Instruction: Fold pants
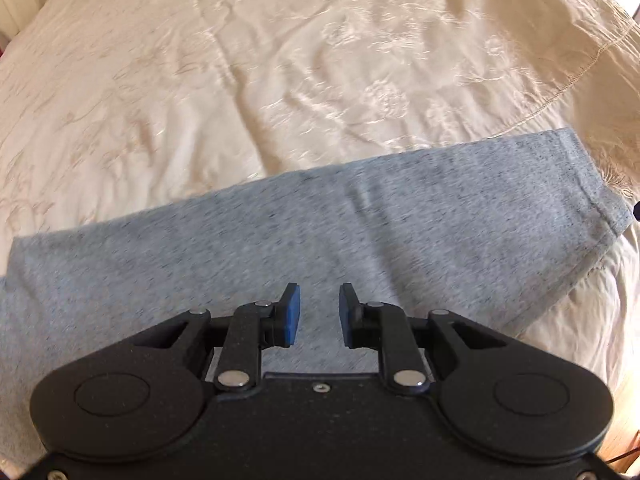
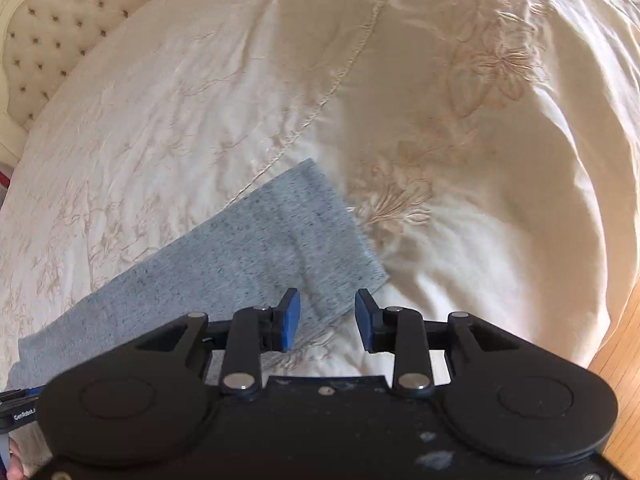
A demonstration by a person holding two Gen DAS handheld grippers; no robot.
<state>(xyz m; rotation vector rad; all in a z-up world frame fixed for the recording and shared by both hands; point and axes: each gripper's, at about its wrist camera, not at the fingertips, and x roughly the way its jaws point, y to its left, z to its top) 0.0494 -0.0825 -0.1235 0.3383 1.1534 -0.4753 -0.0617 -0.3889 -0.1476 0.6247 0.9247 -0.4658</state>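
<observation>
Grey heathered pants (image 1: pixel 280 232) lie flat on a cream embroidered bedspread (image 1: pixel 240 80), one leg running to the right with its hem at the far right. My left gripper (image 1: pixel 319 302) is open and empty, hovering over the middle of the leg. In the right wrist view the same pants (image 2: pixel 248 252) end in a hem just ahead. My right gripper (image 2: pixel 327 310) is open and empty, hovering above the hem's near corner.
The bedspread (image 2: pixel 480 160) covers the bed and drops off at the right toward a wooden floor (image 2: pixel 624 340). A tufted cream headboard (image 2: pixel 60 32) stands at the far left. The other gripper's edge (image 2: pixel 16 408) shows at the lower left.
</observation>
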